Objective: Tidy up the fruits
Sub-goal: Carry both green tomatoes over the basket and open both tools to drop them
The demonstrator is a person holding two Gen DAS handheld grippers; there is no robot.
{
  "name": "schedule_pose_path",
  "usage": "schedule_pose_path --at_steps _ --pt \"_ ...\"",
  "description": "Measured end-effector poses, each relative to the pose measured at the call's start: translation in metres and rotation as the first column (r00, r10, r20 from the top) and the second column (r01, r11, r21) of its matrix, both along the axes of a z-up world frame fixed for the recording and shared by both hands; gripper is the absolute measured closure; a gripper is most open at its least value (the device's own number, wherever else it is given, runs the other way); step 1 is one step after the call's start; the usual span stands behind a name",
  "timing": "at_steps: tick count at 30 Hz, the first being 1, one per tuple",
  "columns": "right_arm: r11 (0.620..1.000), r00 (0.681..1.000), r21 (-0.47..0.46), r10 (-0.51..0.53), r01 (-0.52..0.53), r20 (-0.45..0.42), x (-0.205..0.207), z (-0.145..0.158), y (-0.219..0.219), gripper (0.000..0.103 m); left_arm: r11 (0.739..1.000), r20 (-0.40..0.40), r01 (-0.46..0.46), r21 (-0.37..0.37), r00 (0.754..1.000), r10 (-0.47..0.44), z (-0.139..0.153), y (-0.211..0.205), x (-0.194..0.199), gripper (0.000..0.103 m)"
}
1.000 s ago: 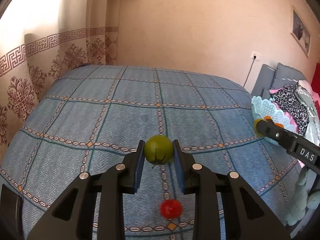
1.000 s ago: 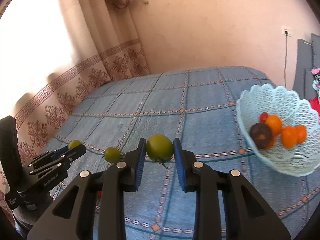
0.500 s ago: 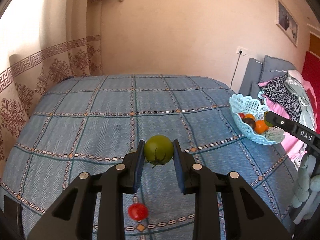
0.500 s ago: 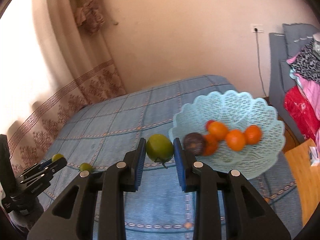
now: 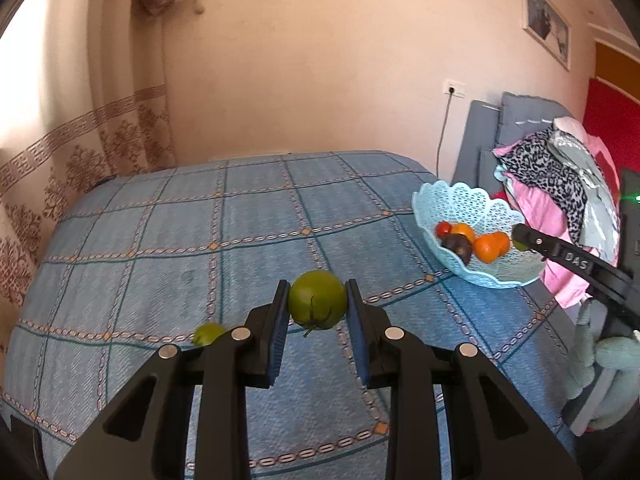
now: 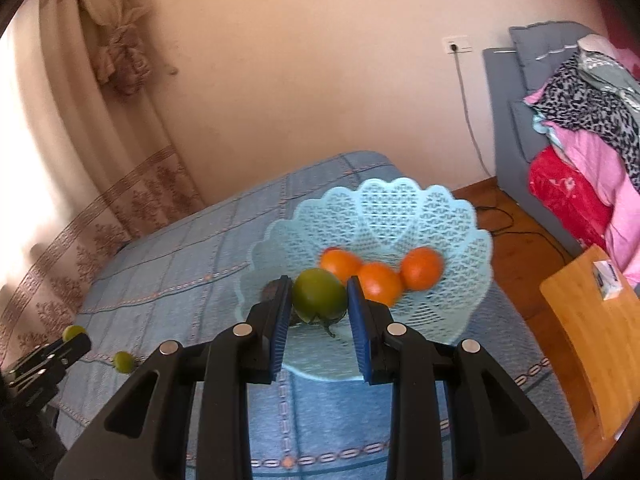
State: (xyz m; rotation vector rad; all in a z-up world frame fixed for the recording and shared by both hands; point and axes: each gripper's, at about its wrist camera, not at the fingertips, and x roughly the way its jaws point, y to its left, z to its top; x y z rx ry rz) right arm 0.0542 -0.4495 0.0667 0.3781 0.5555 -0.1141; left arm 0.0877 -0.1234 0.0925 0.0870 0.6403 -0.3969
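My left gripper (image 5: 318,312) is shut on a green tomato (image 5: 318,299) and holds it above the blue checked bedspread (image 5: 248,240). My right gripper (image 6: 319,308) is shut on another green tomato (image 6: 320,295) and holds it over the near rim of the light blue lattice basket (image 6: 400,208). The basket also shows in the left wrist view (image 5: 460,204), with the right gripper's tip at its right side. It holds oranges (image 6: 420,268), a dark fruit (image 5: 456,245) and a red one (image 5: 443,229). A small green fruit (image 5: 208,333) lies on the bed.
A grey sofa with piled clothes (image 6: 592,120) stands right of the bed. A wooden board (image 6: 592,320) sits at the right over the wood floor. Curtains (image 5: 60,152) hang left of the bed. The left gripper's tip (image 6: 48,356) shows at lower left.
My right gripper has carried its green tomato right, from beside the basket to over its near rim. My left gripper has swung right with its tomato; the red fruit has left its view.
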Motion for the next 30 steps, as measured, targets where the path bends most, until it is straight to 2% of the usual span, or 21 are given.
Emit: schedule_pose_path --at_steps 13,23,30 --pt "0.998 0.999 0.035 -0.042 0.043 -0.011 0.003 -0.008 -0.025 0.074 0.989 0.016 0.15 0.006 0.988 -0.15 0.011 -0.068 0.0 0.075" --pt "0.997 0.998 0.048 -0.068 0.068 -0.001 0.0 -0.006 -0.038 0.074 0.953 0.033 0.304 -0.012 0.952 -0.304 0.012 -0.137 0.004 0.075" --pt "0.995 0.996 0.056 -0.088 0.088 0.001 -0.001 -0.007 -0.047 0.074 0.933 0.028 0.36 0.013 0.933 -0.36 0.0 -0.172 0.012 0.075"
